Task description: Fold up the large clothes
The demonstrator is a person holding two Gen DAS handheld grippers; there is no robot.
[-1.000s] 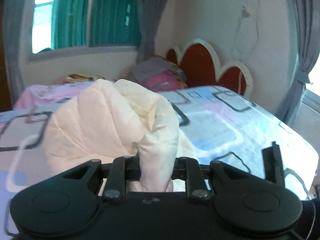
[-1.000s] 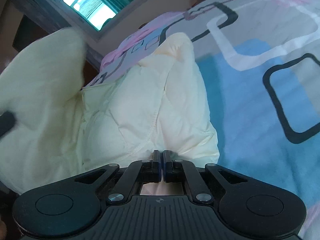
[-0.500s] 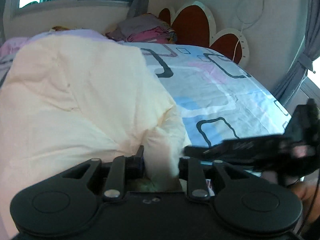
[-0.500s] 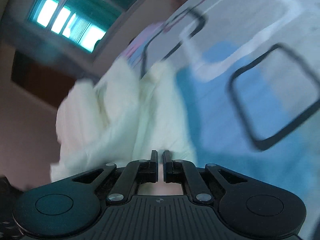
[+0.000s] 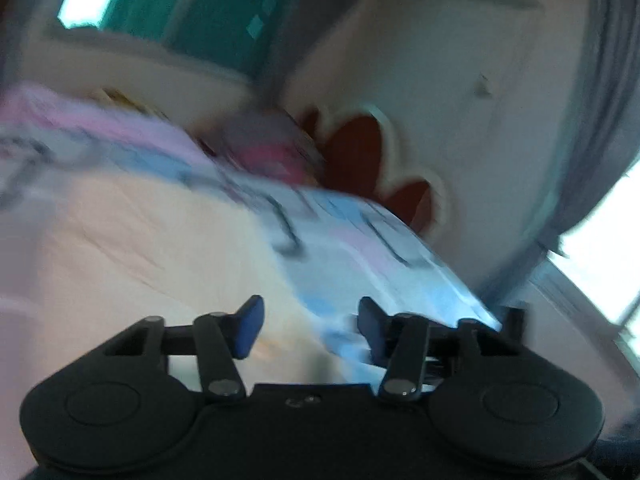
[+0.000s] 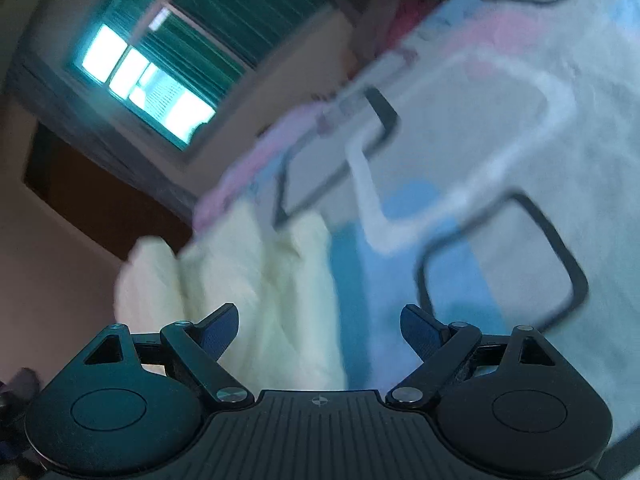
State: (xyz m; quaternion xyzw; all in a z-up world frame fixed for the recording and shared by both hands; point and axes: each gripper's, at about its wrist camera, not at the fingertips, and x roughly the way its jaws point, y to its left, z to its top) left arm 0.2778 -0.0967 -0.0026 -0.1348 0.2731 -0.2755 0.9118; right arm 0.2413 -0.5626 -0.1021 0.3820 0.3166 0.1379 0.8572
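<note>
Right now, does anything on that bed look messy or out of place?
Nothing damaged or spilled. The cream garment lies bunched in loose folds on the patterned bedsheet, not flat. Both pictures are blurred, so finer detail is unclear.

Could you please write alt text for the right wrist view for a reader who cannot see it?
The right gripper stands open with nothing between its fingers, above a cream quilted garment lying on a bed sheet patterned in blue, pink and grey. A green-shuttered window shows behind; the picture is blurred.

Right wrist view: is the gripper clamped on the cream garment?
No. The right gripper stands wide open, and the cream garment lies loose on the bed sheet.
</note>
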